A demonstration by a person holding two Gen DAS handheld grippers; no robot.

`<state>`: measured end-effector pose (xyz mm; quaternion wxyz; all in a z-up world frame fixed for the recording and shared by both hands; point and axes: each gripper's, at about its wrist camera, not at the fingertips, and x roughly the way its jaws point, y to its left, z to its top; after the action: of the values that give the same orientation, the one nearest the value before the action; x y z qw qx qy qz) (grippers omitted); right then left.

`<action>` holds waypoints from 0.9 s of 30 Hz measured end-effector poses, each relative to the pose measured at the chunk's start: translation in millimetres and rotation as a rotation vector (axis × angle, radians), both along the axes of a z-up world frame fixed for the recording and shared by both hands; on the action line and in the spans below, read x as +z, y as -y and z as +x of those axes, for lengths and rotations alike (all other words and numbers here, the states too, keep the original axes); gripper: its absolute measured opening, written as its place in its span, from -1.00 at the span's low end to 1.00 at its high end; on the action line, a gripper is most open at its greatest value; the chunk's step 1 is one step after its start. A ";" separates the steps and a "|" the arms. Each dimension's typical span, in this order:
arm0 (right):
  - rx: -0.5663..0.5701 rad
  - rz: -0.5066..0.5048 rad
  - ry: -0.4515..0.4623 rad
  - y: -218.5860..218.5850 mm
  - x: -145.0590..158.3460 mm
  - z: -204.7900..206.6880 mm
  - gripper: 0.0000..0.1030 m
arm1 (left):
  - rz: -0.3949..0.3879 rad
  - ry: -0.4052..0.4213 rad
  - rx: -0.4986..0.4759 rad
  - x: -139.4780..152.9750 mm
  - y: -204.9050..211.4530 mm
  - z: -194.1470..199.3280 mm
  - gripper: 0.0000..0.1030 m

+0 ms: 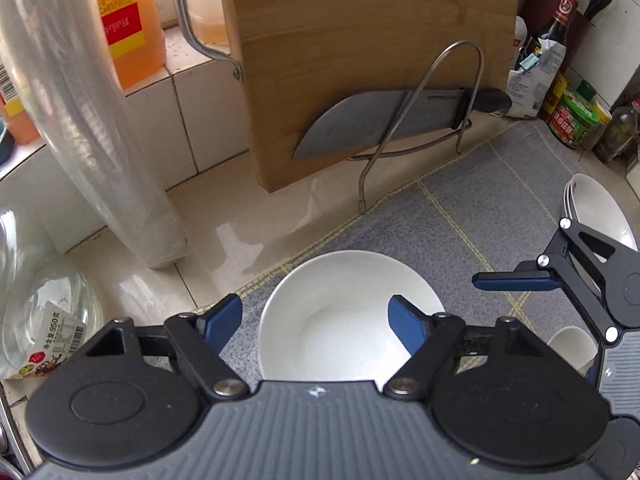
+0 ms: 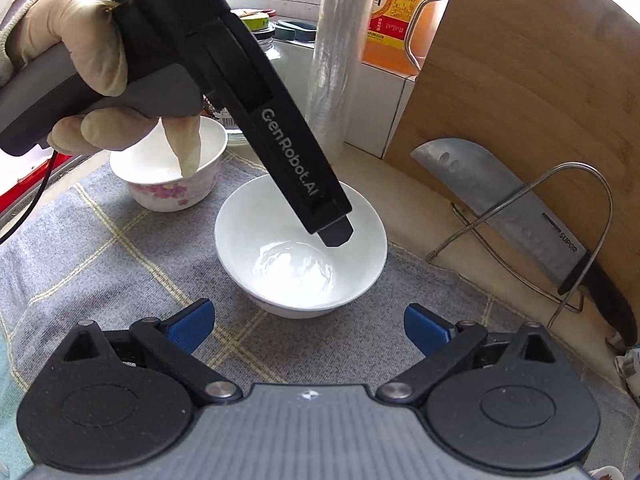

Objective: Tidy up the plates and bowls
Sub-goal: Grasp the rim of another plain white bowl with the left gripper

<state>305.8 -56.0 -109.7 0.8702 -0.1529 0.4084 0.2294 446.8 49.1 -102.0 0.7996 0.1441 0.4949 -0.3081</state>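
A plain white bowl (image 1: 336,320) (image 2: 300,256) stands upright on the grey checked cloth (image 1: 460,216). My left gripper (image 1: 316,322) is open right above it; its left finger is outside the rim and its right finger over the inside. In the right wrist view it (image 2: 336,236) hangs over the bowl's far rim. My right gripper (image 2: 306,326) is open and empty, just in front of the bowl; it shows at the right in the left wrist view (image 1: 516,280). A flowered bowl (image 2: 172,172) stands at the back left. A stack of white dishes (image 1: 596,208) sits at the far right.
A wooden cutting board (image 1: 360,60) and a cleaver (image 1: 380,120) lean in a wire rack (image 1: 436,120) behind the cloth. A roll of cling film (image 1: 92,120), orange oil bottles (image 1: 124,20), a glass bowl (image 1: 44,312) and condiment jars (image 1: 572,116) ring the counter.
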 end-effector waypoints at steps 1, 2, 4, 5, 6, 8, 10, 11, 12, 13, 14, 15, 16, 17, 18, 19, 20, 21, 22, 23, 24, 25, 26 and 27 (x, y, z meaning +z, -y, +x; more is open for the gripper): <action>0.007 0.000 -0.002 -1.1 -0.9 1.5 0.99 | 0.001 -0.006 -0.003 -1.9 0.0 1.7 0.52; 0.013 -0.001 -0.004 -2.6 -1.2 2.7 0.99 | 0.001 -0.013 -0.004 -3.7 -0.4 3.5 0.51; 0.021 -0.007 -0.007 -4.7 -3.6 5.9 0.94 | -0.001 -0.027 -0.002 -6.9 -1.5 6.5 0.41; 0.024 -0.011 -0.010 -5.6 -4.9 7.8 0.87 | -0.003 -0.037 0.000 -8.4 -2.3 8.5 0.31; 0.025 -0.013 -0.014 -6.1 -6.2 10.1 0.84 | -0.006 -0.049 0.004 -10.1 -3.0 10.3 0.28; 0.027 -0.008 -0.022 -7.1 -7.5 13.1 0.80 | -0.017 -0.060 0.003 -11.1 -4.2 10.7 0.24; 0.030 -0.008 -0.018 -8.5 -7.8 13.4 0.80 | -0.022 -0.061 0.002 -11.0 -4.8 11.3 0.23; 0.031 -0.010 -0.015 -8.3 -8.4 13.4 0.78 | -0.024 -0.062 0.003 -10.8 -4.6 11.7 0.17; 0.034 -0.011 -0.014 -8.9 -8.7 13.7 0.76 | -0.026 -0.065 0.001 -10.8 -4.7 12.3 0.15; 0.037 -0.014 -0.016 -10.2 -9.2 14.2 0.69 | -0.026 -0.067 0.001 -11.0 -4.7 12.7 0.14; 0.037 -0.016 -0.014 -10.7 -9.4 15.2 0.66 | -0.023 -0.066 0.004 -11.1 -5.1 13.7 0.14; 0.036 -0.018 -0.012 -10.9 -9.4 15.8 0.66 | -0.021 -0.065 0.006 -11.3 -5.5 14.2 0.13; 0.036 -0.019 -0.012 -10.5 -9.4 16.2 0.66 | -0.022 -0.068 0.005 -11.4 -6.3 14.7 0.13; 0.034 -0.017 -0.012 -10.4 -9.4 16.7 0.66 | -0.023 -0.071 0.004 -11.8 -6.5 15.0 0.13; 0.033 -0.015 -0.013 -10.1 -9.2 17.0 0.66 | -0.022 -0.073 0.003 -12.4 -6.6 15.0 0.12; 0.033 -0.015 -0.013 -10.0 -9.1 17.0 0.66 | -0.021 -0.076 0.001 -12.7 -7.2 15.3 0.12; 0.032 -0.015 -0.013 -10.0 -9.1 17.2 0.66 | -0.019 -0.079 -0.001 -13.5 -7.0 15.4 0.11; 0.032 -0.016 -0.012 -9.8 -9.0 17.1 0.66 | -0.018 -0.082 -0.003 -14.3 -6.8 15.5 0.10; 0.032 -0.015 -0.013 -9.6 -9.2 17.5 0.66 | -0.021 -0.088 -0.005 -14.9 -6.8 15.8 0.05; 0.031 -0.014 -0.014 -9.2 -9.2 17.9 0.66 | -0.024 -0.093 -0.004 -15.4 -6.8 16.3 0.03; 0.028 -0.012 -0.015 -8.9 -8.9 18.5 0.66 | -0.025 -0.098 -0.005 -16.0 -6.6 16.7 0.03; 0.028 -0.012 -0.016 -9.1 -9.1 19.0 0.66 | -0.025 -0.100 -0.007 -16.2 -6.3 16.7 0.02; 0.029 -0.012 -0.018 -9.4 -9.2 19.3 0.66 | -0.025 -0.101 -0.008 -16.2 -5.8 16.8 0.02; 0.027 -0.012 -0.018 -9.5 -9.1 19.4 0.66 | -0.026 -0.103 -0.008 -16.1 -5.5 16.9 0.01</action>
<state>325.2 -46.5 -118.7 0.8625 -0.1615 0.4152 0.2401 463.8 54.6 -118.0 0.7736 0.1199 0.5308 -0.3247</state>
